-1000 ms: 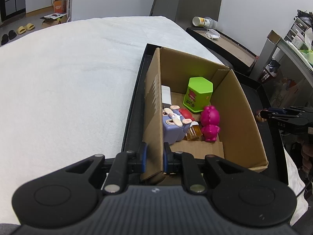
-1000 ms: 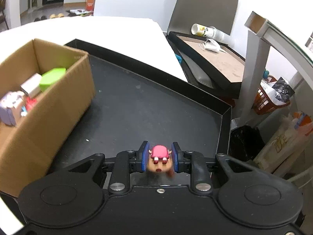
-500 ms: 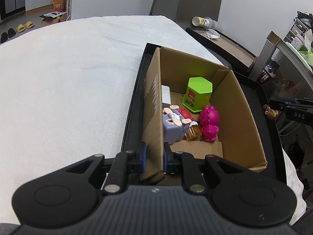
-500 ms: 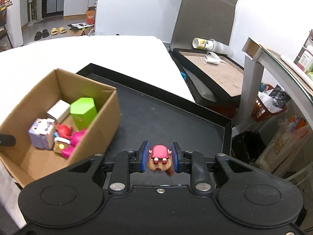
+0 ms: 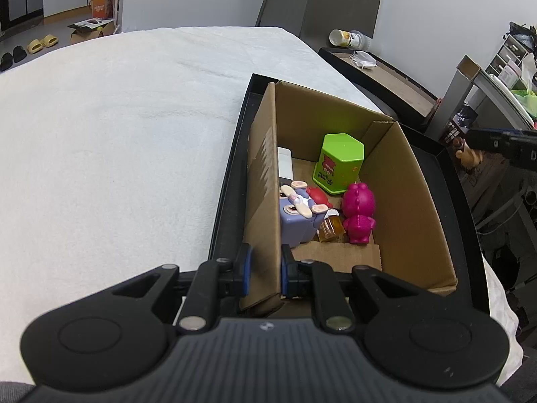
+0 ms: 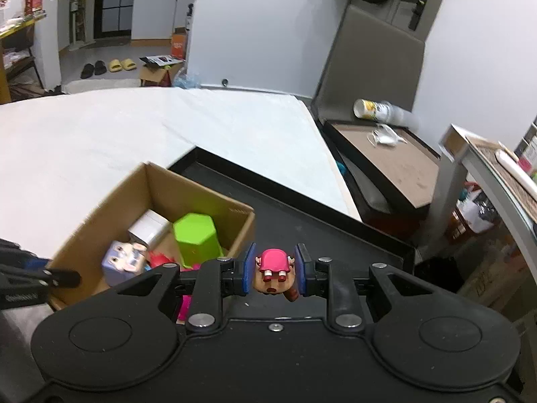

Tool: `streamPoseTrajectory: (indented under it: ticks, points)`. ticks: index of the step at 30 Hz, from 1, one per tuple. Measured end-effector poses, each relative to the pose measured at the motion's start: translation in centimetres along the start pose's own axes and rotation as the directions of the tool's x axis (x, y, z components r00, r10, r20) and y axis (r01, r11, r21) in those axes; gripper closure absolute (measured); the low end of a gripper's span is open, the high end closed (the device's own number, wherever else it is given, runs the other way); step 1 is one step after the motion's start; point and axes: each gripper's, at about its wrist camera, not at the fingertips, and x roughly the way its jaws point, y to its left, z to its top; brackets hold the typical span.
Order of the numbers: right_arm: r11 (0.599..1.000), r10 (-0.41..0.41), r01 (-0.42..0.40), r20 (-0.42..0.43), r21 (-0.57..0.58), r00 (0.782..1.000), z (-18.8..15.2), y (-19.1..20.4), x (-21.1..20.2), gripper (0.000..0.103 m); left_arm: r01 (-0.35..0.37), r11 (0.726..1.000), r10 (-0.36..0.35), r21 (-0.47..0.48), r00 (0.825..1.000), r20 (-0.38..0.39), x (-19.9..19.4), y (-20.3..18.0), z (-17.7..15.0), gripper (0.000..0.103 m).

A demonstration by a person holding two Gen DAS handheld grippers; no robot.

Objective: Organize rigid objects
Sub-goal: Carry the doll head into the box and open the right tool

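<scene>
A cardboard box stands in a black tray. It holds a green hexagonal container, a magenta figure, a lilac rabbit block, a red toy and a white block. My left gripper is shut on the box's near left wall. My right gripper is shut on a small brown figure with a pink cap, held in the air above the tray just right of the box. The figure also shows in the left wrist view.
The tray lies on a white cloth-covered table. A second tray with a tipped cup and a face mask sits at the back right. Shelving and bags stand at the right.
My right gripper has risen with the brown figure and now looks down into the box from higher up. My left gripper has kept its grip on the box wall.
</scene>
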Motion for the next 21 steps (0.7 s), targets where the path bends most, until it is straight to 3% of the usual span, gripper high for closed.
streamPoseTrajectory:
  ticks: [21]
  points:
    - [0.996, 0.092, -0.091, -0.034, 0.021, 0.995, 2.0, 2.8, 2.1, 0.079, 0.015, 1.0, -0.015, -0.012, 1.0, 0.003, 0.0, 0.4, -0.1, 0.088]
